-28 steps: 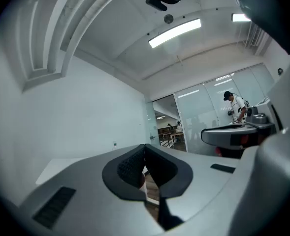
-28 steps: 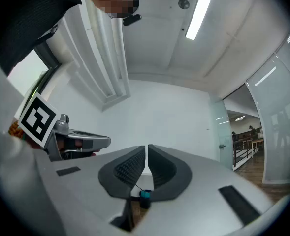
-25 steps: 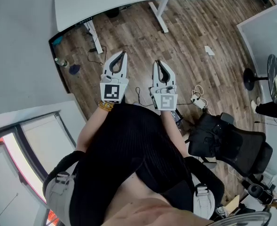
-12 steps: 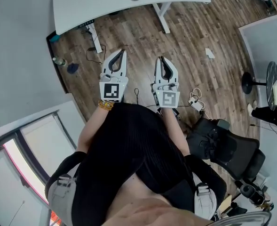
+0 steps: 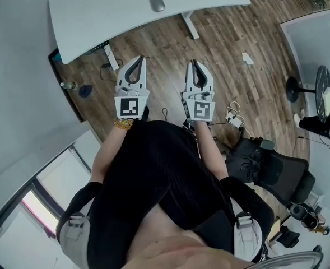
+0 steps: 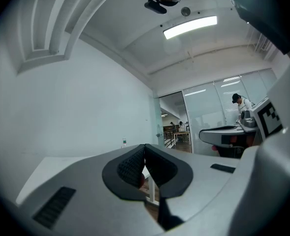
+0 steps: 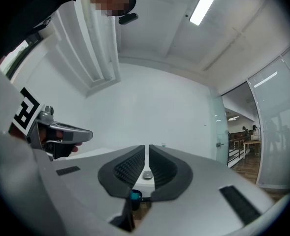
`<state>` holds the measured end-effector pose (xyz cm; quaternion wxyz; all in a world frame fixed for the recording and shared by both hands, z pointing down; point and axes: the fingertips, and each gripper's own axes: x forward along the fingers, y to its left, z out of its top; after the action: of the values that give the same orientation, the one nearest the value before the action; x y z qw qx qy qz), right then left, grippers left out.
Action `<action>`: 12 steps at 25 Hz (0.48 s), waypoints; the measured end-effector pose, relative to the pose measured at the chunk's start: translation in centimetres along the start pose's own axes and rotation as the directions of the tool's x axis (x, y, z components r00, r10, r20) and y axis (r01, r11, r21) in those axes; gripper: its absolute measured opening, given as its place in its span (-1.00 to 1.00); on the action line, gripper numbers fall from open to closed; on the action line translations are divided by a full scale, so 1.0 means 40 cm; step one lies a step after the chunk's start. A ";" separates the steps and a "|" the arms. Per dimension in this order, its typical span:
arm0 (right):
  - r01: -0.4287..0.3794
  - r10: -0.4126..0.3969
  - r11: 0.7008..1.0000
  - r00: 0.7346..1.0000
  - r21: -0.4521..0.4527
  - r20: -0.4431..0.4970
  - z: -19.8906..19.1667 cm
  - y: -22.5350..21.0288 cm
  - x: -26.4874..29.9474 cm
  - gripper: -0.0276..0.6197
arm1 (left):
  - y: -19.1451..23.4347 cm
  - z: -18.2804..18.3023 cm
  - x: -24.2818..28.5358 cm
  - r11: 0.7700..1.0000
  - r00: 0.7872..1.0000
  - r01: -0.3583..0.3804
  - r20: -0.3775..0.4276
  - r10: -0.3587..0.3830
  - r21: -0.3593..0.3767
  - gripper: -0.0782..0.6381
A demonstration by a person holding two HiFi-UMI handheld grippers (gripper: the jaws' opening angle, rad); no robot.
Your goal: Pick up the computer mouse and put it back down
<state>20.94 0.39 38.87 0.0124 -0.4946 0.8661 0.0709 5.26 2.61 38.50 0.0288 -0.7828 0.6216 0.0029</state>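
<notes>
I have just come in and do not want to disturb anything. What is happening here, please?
A person stands on the wooden floor and holds a gripper in each hand. The left gripper and the right gripper are both shut and empty, pointing toward a white desk. The computer mouse lies on the desk, not yet touched, well ahead of both.

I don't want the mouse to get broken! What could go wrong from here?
The left gripper and right gripper both have their jaws shut. If they reach the mouse like that, they might bump it across the white desk instead of grabbing it. Loose cables lie on the floor close to the person, so a foot could catch on them.
</notes>
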 end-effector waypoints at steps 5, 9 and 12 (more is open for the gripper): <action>0.051 -0.051 0.998 0.999 -0.024 -0.007 0.004 -0.019 0.135 -0.79 | 0.112 0.013 0.080 1.000 1.000 0.004 0.020 -0.004 -0.007 -0.74; 0.068 -0.069 0.995 0.998 -0.079 -0.010 -0.009 -0.019 0.260 -0.79 | 0.216 0.006 0.136 1.000 0.999 0.001 0.035 -0.001 -0.002 -0.74; 0.091 -0.092 0.991 0.996 -0.102 -0.007 -0.015 -0.020 0.346 -0.79 | 0.275 -0.005 0.167 1.000 0.999 0.001 0.041 -0.001 -0.005 -0.74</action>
<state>14.58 -11.91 38.11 -0.0143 -0.5343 0.8378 0.1112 -3.94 -6.39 37.96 0.0395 -0.7829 0.6205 0.0202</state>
